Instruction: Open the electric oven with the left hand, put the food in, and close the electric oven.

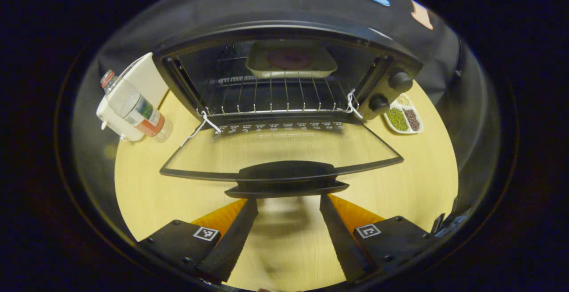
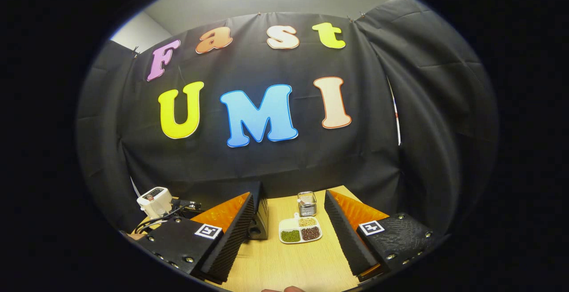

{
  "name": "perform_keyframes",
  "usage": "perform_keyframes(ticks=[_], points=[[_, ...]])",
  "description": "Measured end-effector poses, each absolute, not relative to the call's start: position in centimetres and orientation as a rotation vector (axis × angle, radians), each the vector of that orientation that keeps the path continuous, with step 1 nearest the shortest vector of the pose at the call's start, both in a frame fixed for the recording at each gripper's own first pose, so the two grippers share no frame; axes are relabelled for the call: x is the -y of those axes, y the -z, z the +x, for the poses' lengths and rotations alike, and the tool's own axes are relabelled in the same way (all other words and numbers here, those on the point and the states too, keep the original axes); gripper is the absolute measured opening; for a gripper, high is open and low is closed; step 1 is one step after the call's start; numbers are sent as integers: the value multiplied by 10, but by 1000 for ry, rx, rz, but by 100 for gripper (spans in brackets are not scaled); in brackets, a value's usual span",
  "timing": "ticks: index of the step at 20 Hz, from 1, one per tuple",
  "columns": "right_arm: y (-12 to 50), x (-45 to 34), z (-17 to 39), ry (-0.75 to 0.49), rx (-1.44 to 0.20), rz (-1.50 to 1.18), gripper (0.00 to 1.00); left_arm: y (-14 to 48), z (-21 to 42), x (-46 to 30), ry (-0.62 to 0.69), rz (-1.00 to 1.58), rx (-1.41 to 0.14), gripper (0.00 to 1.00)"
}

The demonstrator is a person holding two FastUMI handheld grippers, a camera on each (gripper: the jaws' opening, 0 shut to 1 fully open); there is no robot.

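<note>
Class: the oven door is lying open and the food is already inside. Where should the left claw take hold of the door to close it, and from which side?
Grip the handle, the raised bar along the free front edge of the oven door. The door lies flat, hinged at the oven's mouth, so come in from the front, where the open left claw already faces it, probably one finger over the bar and one under, then lift.

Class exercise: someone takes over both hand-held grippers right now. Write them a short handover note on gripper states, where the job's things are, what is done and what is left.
Left hand-held gripper: open, empty, just in front of the door handle.
Right hand-held gripper: open, empty, held above the table near the divided snack dish.
Electric oven: door folded down flat; tray of food already on the rack.
Done: opening, loading.
Left: lift the door shut with the left gripper.
</note>
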State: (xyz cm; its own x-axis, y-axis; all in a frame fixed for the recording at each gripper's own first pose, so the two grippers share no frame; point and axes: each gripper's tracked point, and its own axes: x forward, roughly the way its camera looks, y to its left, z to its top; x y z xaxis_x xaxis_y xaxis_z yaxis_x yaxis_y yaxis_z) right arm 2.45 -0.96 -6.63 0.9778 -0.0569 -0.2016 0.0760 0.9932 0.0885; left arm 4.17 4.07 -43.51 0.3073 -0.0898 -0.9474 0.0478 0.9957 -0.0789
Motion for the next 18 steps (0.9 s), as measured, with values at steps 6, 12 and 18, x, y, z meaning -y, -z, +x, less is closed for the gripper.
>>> perform_keyframes(ticks=[6,12,18], points=[[60,17,18,90,-179,79,96,419,55,-40,83,-35,-1196,96],[64,22,11,100,-188,76,96,402,70,-41,65,-25,-1124,92],[66,27,2,109,-193,77,96,377,77,-47,41,-36,-1045,92]])
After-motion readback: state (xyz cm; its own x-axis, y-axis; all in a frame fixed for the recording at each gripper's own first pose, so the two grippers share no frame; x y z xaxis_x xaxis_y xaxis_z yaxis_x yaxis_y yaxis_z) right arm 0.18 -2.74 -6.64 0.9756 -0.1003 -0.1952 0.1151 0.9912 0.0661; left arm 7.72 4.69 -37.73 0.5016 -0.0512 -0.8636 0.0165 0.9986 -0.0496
